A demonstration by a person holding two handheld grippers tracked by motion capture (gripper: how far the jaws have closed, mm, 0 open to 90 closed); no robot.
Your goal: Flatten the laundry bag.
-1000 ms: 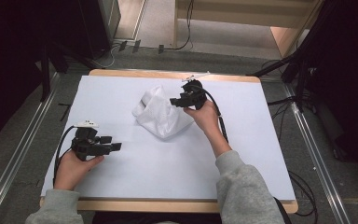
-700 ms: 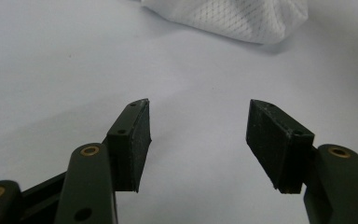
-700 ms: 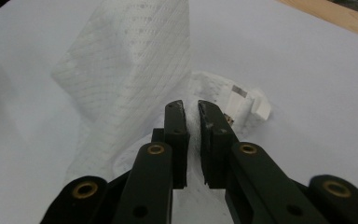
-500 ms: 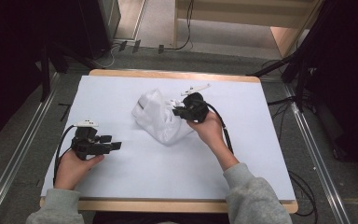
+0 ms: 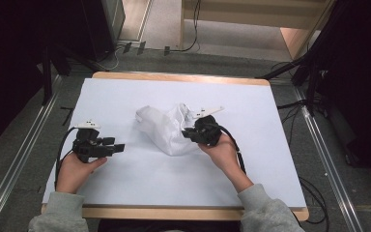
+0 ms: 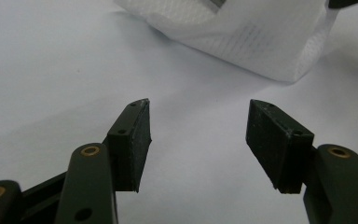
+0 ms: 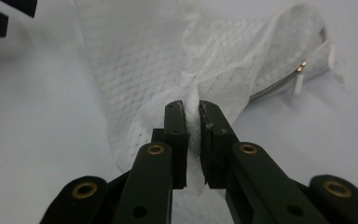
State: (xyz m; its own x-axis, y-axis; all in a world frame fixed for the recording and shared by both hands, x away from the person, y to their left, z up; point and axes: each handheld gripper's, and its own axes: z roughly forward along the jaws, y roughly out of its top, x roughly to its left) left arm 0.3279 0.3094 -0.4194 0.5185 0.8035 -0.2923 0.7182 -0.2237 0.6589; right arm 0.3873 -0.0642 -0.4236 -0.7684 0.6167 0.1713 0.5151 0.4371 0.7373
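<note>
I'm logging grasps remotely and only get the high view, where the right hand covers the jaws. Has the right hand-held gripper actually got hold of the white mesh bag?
Observer: Yes. In the right gripper view, the right hand-held gripper has its jaws pinched on a fold of the white mesh bag.
Operator: Is the bag zipped?
Observer: Can't tell; a zipper pull with a gold-coloured ring shows at the bag's far end.
Operator: And the left one?
Observer: The left hand-held gripper is open, jaws wide apart over the bare white table cover, with the bag ahead of them, not touching.
</note>
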